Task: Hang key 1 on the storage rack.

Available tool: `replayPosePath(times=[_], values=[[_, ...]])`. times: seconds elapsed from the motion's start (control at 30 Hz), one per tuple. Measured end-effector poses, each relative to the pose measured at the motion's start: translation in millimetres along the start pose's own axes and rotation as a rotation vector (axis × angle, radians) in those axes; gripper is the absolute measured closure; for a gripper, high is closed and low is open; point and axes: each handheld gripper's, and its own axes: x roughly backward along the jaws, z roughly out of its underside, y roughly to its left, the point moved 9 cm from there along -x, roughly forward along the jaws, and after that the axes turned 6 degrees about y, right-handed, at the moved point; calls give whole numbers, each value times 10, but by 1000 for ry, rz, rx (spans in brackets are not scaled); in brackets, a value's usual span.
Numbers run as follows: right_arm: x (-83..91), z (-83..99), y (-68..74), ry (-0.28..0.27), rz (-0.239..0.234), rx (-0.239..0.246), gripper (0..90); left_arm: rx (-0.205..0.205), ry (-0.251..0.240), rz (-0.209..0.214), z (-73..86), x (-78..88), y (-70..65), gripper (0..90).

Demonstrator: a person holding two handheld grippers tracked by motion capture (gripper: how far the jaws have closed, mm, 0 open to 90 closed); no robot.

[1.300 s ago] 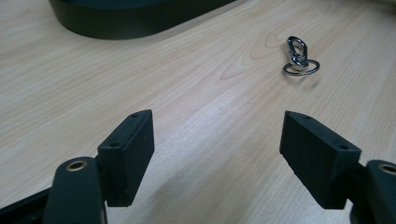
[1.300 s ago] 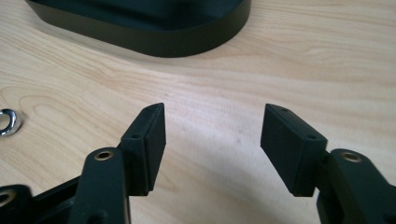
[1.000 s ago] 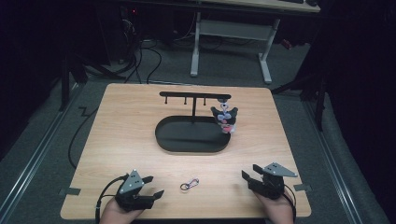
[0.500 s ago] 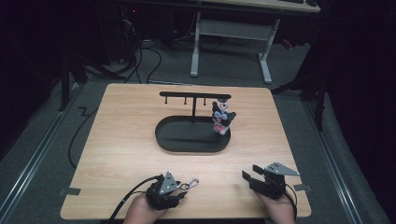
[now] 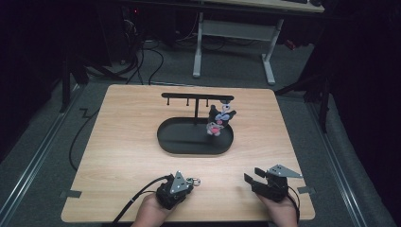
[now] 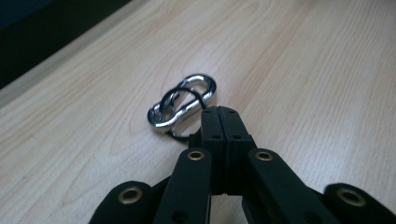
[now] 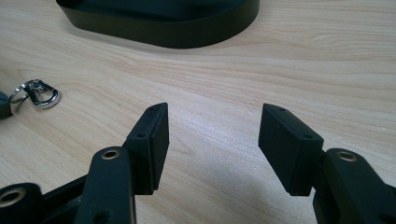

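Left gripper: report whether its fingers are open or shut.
Shut. In the left gripper view the left gripper has both fingers pressed together, pinching the thin dark ring of the silver clasp.

A stand sits mid-table with a toy hanging over it; a clip lies nearer, between two grippers.

surface: wooden table | on it: black oval stand base, metal clasp
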Motion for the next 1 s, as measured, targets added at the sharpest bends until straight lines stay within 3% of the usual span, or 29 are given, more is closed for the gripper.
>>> replayPosePath(times=[0.07,0.2,0.27,0.33,0.37,0.47,0.63,0.73,0.93,1.0], values=[[5,-2,-6,-3,1,1,434,24,-22,-11,-29,17,7,751],[-7,9,-12,5,-3,-3,434,41,-45,-128,-70,11,60,525],[-10,11,-8,7,-4,-1,434,49,-28,-179,-76,-33,89,455],[-9,14,-2,9,-6,-1,434,62,7,-186,-64,-92,99,403],[-10,15,-2,9,-6,-2,433,78,30,-171,-47,-119,102,420],[-10,17,-4,9,-7,-1,434,119,34,-115,-44,-113,98,599],[-19,21,-14,9,-10,-7,435,119,31,-88,-37,-112,50,830],[-23,21,-3,12,-11,-3,435,115,27,-83,-66,-141,16,883],[-33,23,5,15,-11,0,435,124,27,-24,-233,-292,-140,885],[-36,26,4,16,-12,-5,435,106,30,-11,-324,-377,-220,885]])
